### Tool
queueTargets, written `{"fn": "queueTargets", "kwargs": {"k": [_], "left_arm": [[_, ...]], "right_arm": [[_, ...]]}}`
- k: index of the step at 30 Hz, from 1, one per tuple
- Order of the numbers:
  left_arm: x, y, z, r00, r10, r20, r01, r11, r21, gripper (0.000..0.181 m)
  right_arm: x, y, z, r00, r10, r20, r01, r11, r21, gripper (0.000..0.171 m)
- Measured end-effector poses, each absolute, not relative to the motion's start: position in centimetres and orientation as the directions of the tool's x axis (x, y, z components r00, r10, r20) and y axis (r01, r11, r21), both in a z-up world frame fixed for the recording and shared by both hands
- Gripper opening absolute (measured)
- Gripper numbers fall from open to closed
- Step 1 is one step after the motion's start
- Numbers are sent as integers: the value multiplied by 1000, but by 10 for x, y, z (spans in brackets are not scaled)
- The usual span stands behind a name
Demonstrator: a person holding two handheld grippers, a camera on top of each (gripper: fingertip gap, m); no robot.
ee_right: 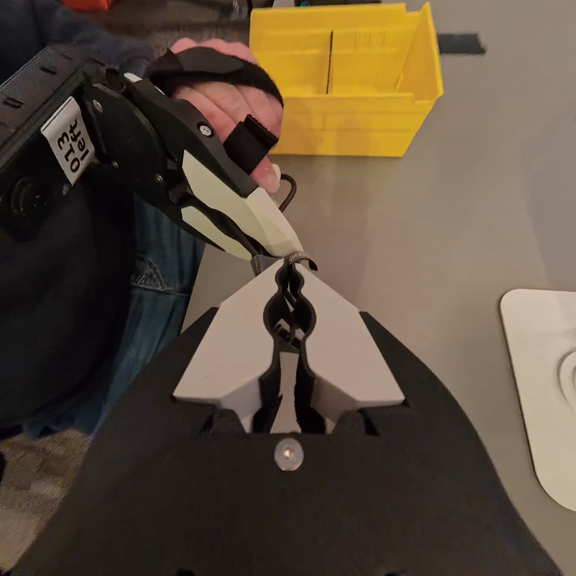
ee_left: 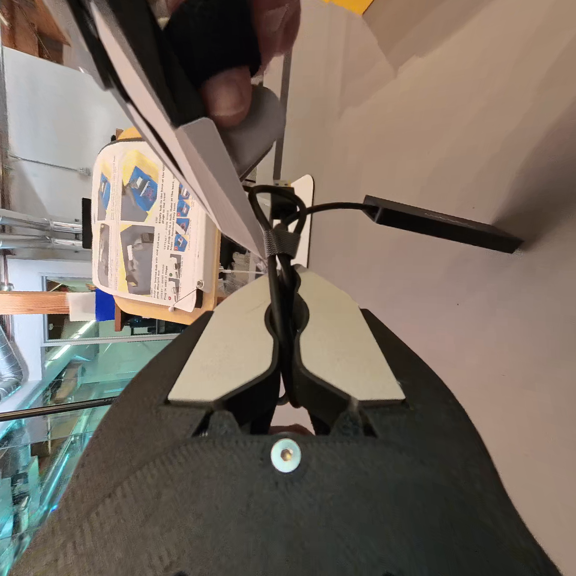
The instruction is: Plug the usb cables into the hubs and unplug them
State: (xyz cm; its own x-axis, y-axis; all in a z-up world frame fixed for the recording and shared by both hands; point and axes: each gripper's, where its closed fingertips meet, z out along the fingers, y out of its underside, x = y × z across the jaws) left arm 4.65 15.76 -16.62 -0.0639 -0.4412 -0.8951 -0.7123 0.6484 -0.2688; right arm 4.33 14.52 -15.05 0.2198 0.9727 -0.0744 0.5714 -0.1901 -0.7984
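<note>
Between the closed white fingers of the left gripper (ee_left: 285,293) sits the coiled black USB cable (ee_left: 282,280), its grey fabric strap (ee_left: 280,244) pinched just beyond by the right gripper (ee_right: 291,268), while the slim black rectangular hub (ee_left: 442,224) trails right, long axis pointing away from both.

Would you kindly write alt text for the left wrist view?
The left gripper is shut on a bundled black cable with a grey strap; its black hub dangles beside a grey table, the right gripper touching the strap.
</note>
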Motion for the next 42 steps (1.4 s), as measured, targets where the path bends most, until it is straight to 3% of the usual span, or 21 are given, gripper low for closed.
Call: {"fn": "queueTargets", "kwargs": {"k": [6,12,19,28,30,33,35,39,42], "left_arm": [[47,159,-169,-46,-466,-883,-706,641,-301,0],[47,161,-176,-67,-428,-901,-724,642,-252,0],[50,156,-190,-97,-415,-905,-735,643,-216,0],[49,147,-187,-94,-587,-804,-637,656,-404,0],[51,135,-188,-142,-598,-789,-594,688,-416,0],[50,131,-189,-160,-604,-781,-587,694,-417,0],[49,126,-190,-171,-634,-754,-562,692,-454,0],[47,124,-182,-168,-682,-712,-533,670,-516,1],[44,124,-182,-185,-706,-684,-527,659,-537,1]], "right_arm": [[45,146,-156,194,979,-58,712,-181,-678,0],[47,146,-165,148,987,58,879,-105,-465,0],[54,137,-182,82,990,-114,935,-116,-334,0],[47,134,-173,-132,985,112,876,169,-452,0],[47,121,-173,-221,975,28,833,204,-514,0],[48,117,-175,-234,960,-152,774,89,-627,0],[44,111,-175,-291,954,-79,739,171,-652,0],[41,111,-164,-255,963,-86,642,102,-760,0],[36,117,-163,-220,969,109,576,219,-788,2]]}}
